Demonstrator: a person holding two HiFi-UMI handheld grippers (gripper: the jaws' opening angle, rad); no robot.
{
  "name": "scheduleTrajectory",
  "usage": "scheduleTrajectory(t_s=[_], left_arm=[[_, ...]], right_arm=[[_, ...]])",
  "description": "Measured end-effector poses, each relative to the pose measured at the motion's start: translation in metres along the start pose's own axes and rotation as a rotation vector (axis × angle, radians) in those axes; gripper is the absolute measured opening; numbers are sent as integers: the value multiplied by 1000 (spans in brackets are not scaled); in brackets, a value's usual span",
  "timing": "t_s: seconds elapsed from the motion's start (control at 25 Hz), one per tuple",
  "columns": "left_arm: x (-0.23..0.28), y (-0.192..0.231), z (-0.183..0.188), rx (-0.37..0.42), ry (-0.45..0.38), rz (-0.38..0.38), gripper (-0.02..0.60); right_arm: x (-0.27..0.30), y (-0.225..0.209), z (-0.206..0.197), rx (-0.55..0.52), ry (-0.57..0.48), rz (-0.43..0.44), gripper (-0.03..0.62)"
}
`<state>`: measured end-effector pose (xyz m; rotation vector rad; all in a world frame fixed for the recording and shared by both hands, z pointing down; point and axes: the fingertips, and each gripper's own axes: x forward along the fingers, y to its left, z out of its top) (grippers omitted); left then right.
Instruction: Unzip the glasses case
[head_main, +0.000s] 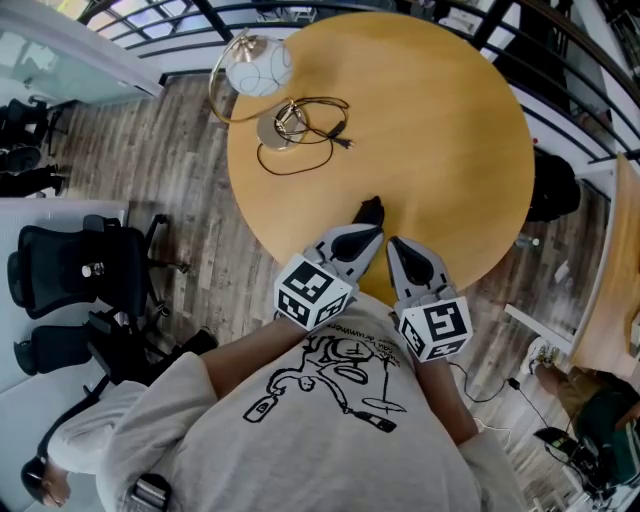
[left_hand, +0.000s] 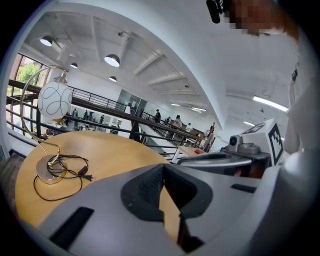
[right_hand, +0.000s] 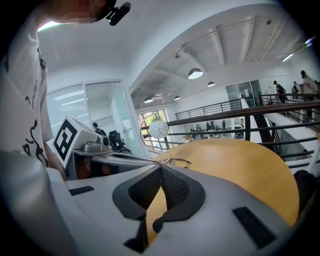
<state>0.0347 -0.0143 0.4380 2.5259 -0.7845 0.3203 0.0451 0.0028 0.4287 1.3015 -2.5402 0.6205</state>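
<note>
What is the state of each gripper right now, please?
Left gripper: closed, nothing between its jaws.
Right gripper: closed, nothing between its jaws.

Round light-wood table (head_main: 440, 150): set on plank floor, with a black metal railing (head_main: 560, 60) behind its far edge.
White globe lamp on a brass arc (head_main: 258, 70): placed at the table's far left; its dark cord (head_main: 310, 140) is coiled on the tabletop beside the base.
Left gripper (head_main: 368, 215) and right gripper (head_main: 393, 243): held side by side over the near edge.
Black office chairs (head_main: 70, 270): stationed on the floor left of the table.
</note>
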Motion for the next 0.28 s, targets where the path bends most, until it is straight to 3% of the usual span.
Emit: scheduleTrajectory(t_s=[0.28], left_arm=[[0,-2,-1,-3,6,-5,8]], right_arm=[[-2,0,0,1,3,-5,21]])
